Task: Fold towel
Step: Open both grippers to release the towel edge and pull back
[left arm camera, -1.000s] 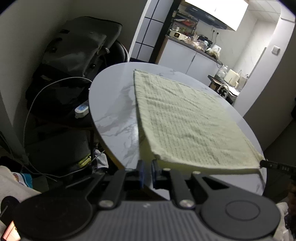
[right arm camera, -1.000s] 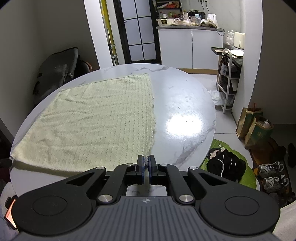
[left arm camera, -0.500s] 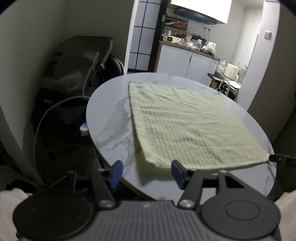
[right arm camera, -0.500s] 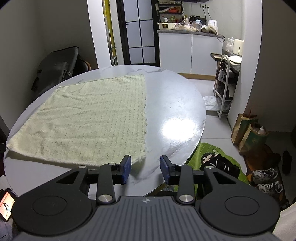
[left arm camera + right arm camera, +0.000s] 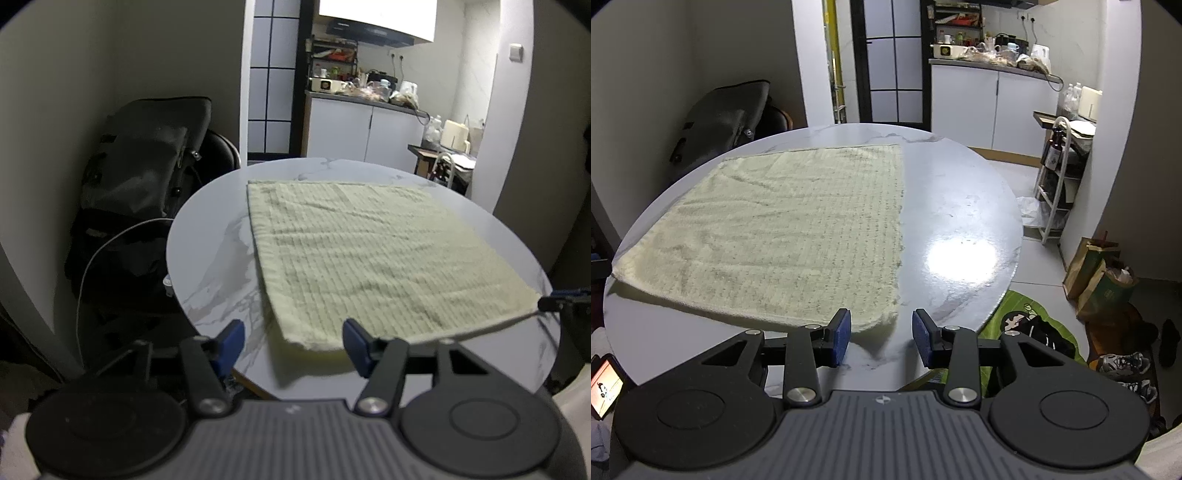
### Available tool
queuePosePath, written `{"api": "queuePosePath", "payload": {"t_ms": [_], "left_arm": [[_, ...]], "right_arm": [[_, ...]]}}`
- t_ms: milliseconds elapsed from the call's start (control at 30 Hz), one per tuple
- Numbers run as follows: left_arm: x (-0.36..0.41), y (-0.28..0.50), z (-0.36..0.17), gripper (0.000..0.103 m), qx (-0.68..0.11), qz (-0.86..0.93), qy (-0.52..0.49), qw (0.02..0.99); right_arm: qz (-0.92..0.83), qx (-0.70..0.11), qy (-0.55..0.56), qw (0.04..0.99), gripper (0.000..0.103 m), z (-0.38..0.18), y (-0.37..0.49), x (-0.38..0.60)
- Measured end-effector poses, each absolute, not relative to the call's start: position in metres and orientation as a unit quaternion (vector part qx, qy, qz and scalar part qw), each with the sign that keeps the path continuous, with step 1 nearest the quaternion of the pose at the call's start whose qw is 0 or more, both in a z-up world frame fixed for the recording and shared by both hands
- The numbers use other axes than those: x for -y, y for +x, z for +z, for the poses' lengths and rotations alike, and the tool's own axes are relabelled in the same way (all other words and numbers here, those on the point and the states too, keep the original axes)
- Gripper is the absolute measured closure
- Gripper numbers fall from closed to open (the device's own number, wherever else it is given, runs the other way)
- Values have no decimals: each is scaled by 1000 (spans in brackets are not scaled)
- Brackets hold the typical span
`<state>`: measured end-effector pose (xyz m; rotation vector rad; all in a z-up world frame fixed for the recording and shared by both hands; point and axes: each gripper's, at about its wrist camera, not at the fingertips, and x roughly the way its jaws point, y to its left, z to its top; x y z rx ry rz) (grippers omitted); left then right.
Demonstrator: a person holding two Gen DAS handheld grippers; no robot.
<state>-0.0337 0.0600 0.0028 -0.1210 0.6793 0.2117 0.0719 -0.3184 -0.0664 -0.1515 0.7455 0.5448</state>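
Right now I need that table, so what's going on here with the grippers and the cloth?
A person is folding a pale green towel spread flat on the round marble table, a handheld gripper in each hand. The left gripper is at the near left corner, its jaws closing; the right gripper is at the near right corner, its jaws opening. Neither pinches the towel. No fold shows yet.

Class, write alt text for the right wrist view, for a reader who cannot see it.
A pale green towel lies spread flat on a round marble table, its near corner between the blue pads of the right gripper, whose jaws are opening and not pressing on it. Behind the table are a kitchen counter and a dark bag.
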Motion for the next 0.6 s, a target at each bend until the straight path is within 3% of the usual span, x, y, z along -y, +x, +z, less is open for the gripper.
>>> {"api": "queuePosePath", "payload": {"t_ms": [600], "left_arm": [[-35, -14, 5, 46, -342, 63, -19, 937]], "right_arm": [[289, -350, -94, 886, 51, -68, 74, 318]]}}
